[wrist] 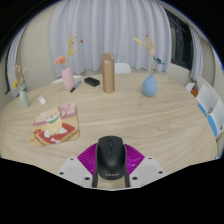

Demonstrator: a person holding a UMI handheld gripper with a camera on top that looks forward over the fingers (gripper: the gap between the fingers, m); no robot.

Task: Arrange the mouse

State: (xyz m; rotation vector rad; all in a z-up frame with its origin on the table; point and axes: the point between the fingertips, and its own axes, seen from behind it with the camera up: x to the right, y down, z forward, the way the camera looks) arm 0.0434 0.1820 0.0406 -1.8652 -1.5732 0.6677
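Observation:
A black computer mouse [110, 157] sits between my gripper's [110, 163] two fingers, over the near edge of the round light wooden table [150, 125]. The magenta pads [88, 160] press against both of its sides, so the gripper is shut on it. The mouse's front points away from me, toward the table's middle. Its underside is hidden, and I cannot tell whether it rests on the table.
A colourful toy or book [55, 125] lies left of the mouse. Farther back stand a brown cylinder [107, 72], a blue vase [149, 86], a pink vase with flowers [68, 78] and a white cup [122, 68]. A curtain hangs behind.

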